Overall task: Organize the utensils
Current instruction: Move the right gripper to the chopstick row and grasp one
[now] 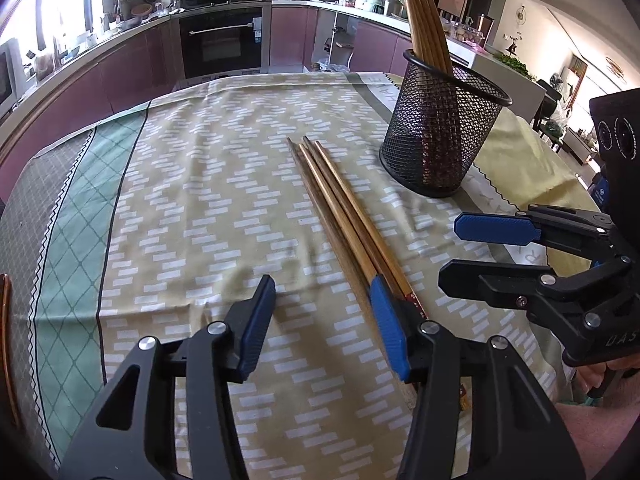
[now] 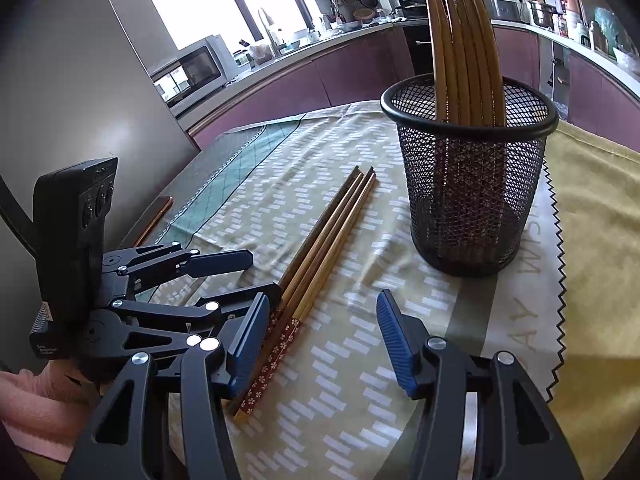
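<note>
Loose brown wooden chopsticks (image 1: 344, 216), light, stiff, slippery, are best pinched mid-shaft; left gripper (image 1: 324, 320) and right gripper (image 2: 316, 340) are held spread, empty.

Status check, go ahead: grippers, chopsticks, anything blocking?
Left hand-held gripper open, empty. Right hand-held gripper open, empty. Loose chopsticks flat on tablecloth, mesh holder upright with more inside. Nothing in the way.

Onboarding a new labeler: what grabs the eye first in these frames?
The black mesh holder standing at the cloth's far right, with chopsticks fanning up out of it. Next, the loose chopsticks lying bundled mid-table. The left gripper and right gripper both hang open near their patterned ends.
</note>
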Demonstrator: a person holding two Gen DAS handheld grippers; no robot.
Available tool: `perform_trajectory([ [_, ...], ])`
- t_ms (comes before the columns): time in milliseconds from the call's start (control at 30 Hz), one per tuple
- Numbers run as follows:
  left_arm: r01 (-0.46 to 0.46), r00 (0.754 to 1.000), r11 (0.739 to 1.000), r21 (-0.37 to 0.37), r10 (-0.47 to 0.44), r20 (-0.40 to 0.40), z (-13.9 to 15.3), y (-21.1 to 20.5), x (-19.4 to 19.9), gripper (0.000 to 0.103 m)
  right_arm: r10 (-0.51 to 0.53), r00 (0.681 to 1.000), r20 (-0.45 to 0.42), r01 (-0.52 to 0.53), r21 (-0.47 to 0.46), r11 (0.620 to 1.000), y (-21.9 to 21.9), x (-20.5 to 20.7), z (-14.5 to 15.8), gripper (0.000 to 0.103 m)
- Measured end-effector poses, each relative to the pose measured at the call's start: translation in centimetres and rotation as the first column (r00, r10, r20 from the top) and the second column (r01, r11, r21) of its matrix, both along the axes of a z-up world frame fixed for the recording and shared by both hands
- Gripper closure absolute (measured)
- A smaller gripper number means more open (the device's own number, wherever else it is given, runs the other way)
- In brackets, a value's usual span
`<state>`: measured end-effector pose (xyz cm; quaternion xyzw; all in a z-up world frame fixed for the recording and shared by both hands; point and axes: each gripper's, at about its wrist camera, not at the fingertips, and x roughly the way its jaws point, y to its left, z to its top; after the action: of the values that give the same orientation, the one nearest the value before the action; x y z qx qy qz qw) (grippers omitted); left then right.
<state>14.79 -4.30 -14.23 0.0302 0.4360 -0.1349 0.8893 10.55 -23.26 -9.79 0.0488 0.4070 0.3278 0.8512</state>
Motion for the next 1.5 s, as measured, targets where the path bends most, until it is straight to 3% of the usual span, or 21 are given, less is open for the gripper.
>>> perform_trajectory([
  [233,-0.024,1.000,1.000,-0.003,0.024,-0.001,0.1,0.6,-0.3,0.061,-0.013,1.000,0.008,0.013,-0.050,0.999,1.1,0.3,-0.3,0.053],
  [433,-0.031,1.000,0.999,-0.014,0.031,-0.002,0.1,1.3,-0.6,0.061,-0.008,1.000,0.004,0.009,-0.095,0.995,2.5,0.7,-1.0,0.060],
  [633,-0.030,1.000,0.999,-0.020,0.030,-0.002,0.0,1.4,-0.7,0.061,-0.009,0.999,0.038,0.015,-0.148,0.989,3.4,0.3,-1.0,0.061],
  [967,-0.027,1.000,0.999,-0.029,0.027,-0.002,0.0,1.6,-1.0,0.061,-0.028,0.999,0.037,0.034,-0.174,0.984,3.1,0.4,-1.0,0.072],
  [1500,-0.015,1.000,1.000,0.009,0.015,0.004,0.2,1.1,0.8,0.061,-0.041,0.998,0.048,0.051,-0.223,0.973,4.7,2.1,-0.9,0.077],
])
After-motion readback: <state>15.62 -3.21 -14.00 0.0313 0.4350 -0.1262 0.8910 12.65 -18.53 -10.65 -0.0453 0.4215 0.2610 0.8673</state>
